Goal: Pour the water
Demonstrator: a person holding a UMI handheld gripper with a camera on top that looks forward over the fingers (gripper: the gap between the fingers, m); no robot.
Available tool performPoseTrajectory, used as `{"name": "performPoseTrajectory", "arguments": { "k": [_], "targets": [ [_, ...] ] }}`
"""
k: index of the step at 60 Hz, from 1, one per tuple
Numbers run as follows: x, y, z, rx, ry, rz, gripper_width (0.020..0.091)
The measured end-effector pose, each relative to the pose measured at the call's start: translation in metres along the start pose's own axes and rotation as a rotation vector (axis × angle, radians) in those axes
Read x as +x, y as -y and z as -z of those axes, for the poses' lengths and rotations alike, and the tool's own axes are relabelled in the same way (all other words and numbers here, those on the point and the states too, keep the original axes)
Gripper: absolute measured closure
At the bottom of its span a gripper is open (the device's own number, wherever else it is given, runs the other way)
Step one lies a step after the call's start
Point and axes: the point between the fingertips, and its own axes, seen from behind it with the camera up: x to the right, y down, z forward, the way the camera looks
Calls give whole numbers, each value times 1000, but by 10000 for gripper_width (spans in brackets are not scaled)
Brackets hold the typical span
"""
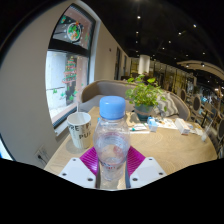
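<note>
Gripper view: fingers [112, 170] level, seemingly clamping upright bottle [112, 140].

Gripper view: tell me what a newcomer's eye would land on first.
First, the clear water bottle with its blue cap, upright between the fingers, whose pink pads press its sides. Just beyond it to the left stands a white paper cup with a straw on the round table. Farther back sits a leafy potted plant.
</note>
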Motion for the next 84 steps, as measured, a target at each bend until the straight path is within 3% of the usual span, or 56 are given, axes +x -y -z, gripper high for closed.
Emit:
{"name": "performPoseTrajectory", "arguments": {
  "k": [14, 25, 41, 57, 66, 75, 84],
  "targets": [
    [46, 61, -3, 2, -144, 178, 775],
    [76, 99, -35, -46, -295, 541, 775],
    [51, 141, -86, -45, -447, 1229, 776],
    [23, 133, -118, -113, -456, 1710, 777],
    [10, 137, -124, -96, -434, 1814, 778],
    [11, 141, -120, -101, -402, 1735, 777],
    [7, 148, -109, -48, -289, 1467, 779]
  ]
}}
